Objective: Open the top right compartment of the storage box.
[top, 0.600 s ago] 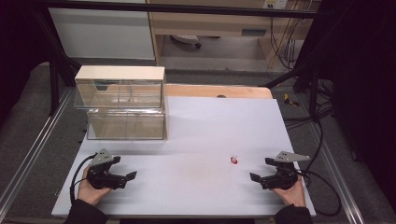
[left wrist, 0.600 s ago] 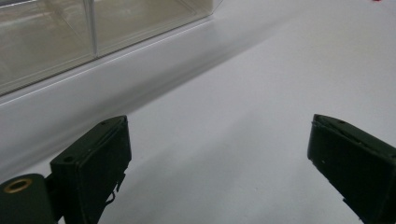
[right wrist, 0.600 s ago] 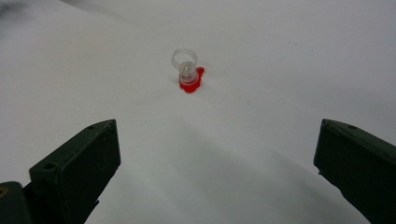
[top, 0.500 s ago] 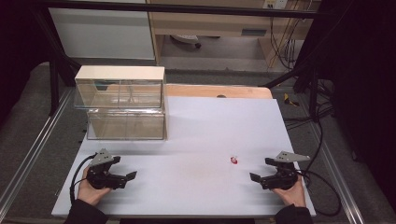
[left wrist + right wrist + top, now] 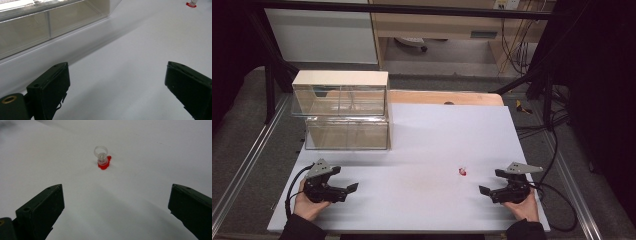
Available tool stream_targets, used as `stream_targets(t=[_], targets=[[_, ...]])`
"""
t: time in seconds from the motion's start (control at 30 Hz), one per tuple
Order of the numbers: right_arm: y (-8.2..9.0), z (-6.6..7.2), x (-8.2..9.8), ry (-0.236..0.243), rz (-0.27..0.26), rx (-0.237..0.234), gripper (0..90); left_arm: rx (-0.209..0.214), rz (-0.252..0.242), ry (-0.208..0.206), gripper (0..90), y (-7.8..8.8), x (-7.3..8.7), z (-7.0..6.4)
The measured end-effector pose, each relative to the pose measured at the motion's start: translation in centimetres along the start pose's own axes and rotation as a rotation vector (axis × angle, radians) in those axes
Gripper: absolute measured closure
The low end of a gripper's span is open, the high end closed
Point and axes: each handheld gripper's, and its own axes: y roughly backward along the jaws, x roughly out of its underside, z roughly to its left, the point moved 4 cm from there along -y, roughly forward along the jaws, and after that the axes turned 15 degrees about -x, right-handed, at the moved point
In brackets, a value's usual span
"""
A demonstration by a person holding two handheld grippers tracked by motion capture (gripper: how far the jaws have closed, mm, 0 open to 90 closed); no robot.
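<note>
Nothing has moved since the earlier frames; white rectangular table top (image 5: 427, 150); clear two-tier plastic drawer cabinet (image 5: 343, 112), rear left; left gripper (image 5: 348, 189) and right gripper (image 5: 484, 190), jaws spread, empty, resting; small red-based clear plastic ring (image 5: 103, 158) just ahead of right gripper. Step, judged: start; next, right gripper advances and pinches ring

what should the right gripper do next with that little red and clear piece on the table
Probably ease the right gripper forward toward the small red and clear piece: its jaws stand open and empty, the piece lies straight ahead of them on the white table, untouched.

Lab: railed test table (image 5: 422, 150), trailing cables (image 5: 517, 45)
</note>
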Motion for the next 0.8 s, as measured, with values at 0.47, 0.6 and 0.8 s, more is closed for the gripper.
stream_targets(t=[0.47,0.6,0.8], targets=[[-0.1,0.0,0.1,0.011,0.012,0.005,0.7,-0.014,-0.011,0.016,5.9,0.7,-1.3,0.2],[-0.1,-0.1,0.1,0.011,0.016,0.006,0.7,-0.016,-0.014,0.015,5.9,0.9,-1.9,0.3],[-0.1,-0.1,0.1,0.014,0.017,0.008,0.7,-0.024,-0.026,0.016,5.9,1.5,-2.7,0.6]])
